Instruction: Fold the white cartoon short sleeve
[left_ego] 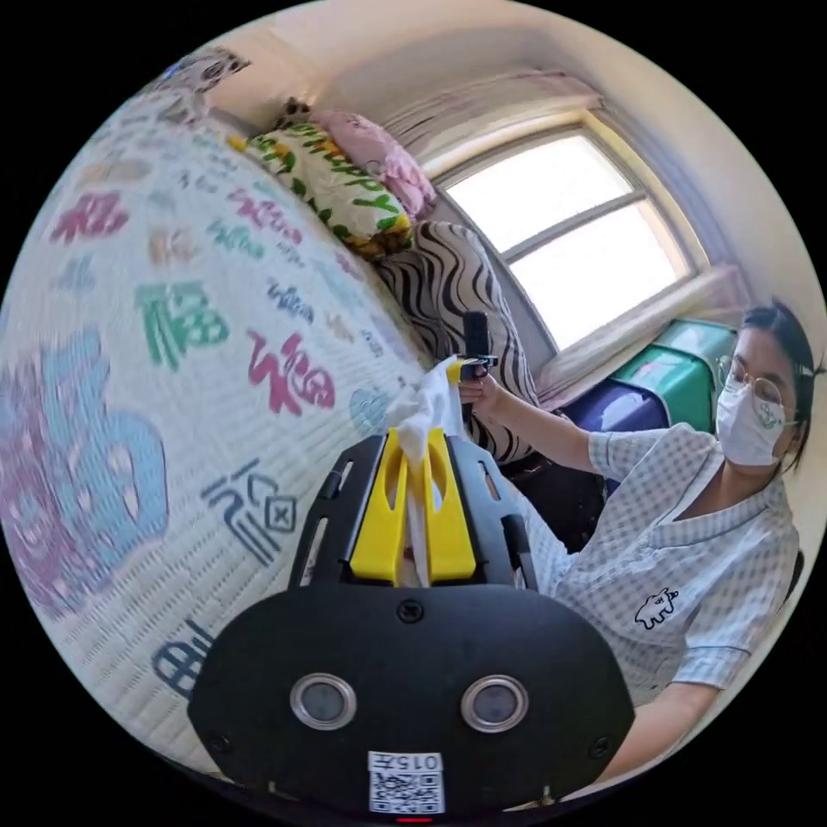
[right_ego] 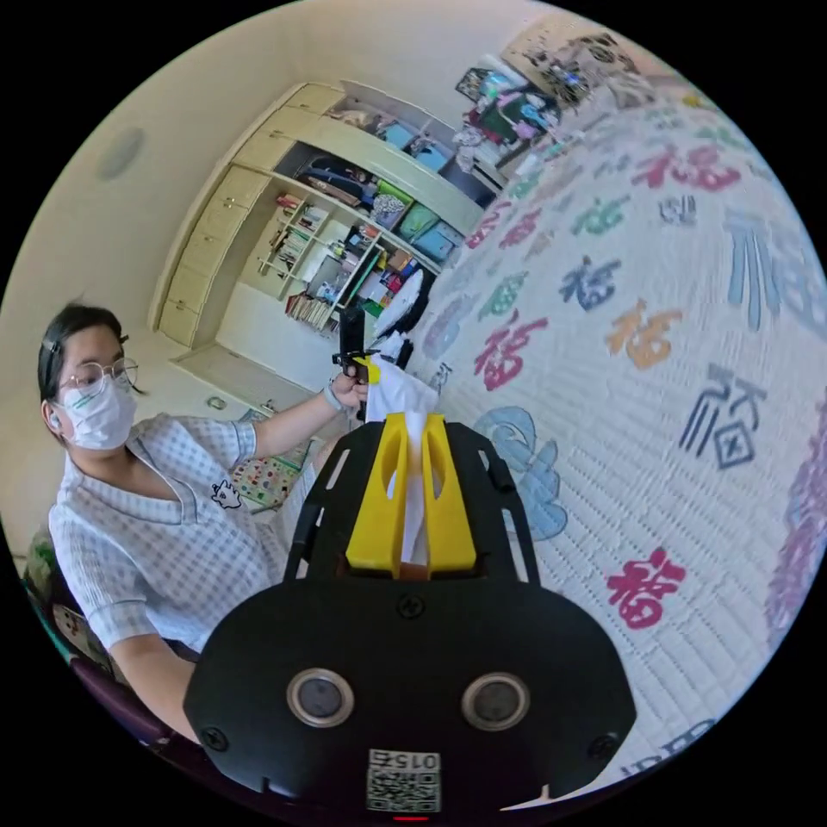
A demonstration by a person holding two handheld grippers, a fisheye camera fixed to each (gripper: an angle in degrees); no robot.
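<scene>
- The left hand-held gripper (left_ego: 415, 448) has its yellow jaws closed on white cloth of the shirt (left_ego: 428, 413).
- The right hand-held gripper (right_ego: 413, 435) also pinches the shirt (right_ego: 398, 392) between closed jaws.
- The shirt hangs stretched between both, above the bed (left_ego: 198, 345).
- Each view shows the person (left_ego: 680, 534) holding the other gripper.

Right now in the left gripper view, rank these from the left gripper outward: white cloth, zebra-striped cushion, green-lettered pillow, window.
1. White cloth, clamped in the left gripper.
2. Black-and-white zebra-striped cushion, just beyond.
3. Green-lettered pillow, farther up the bed.
4. Bright window, on the back wall.
</scene>
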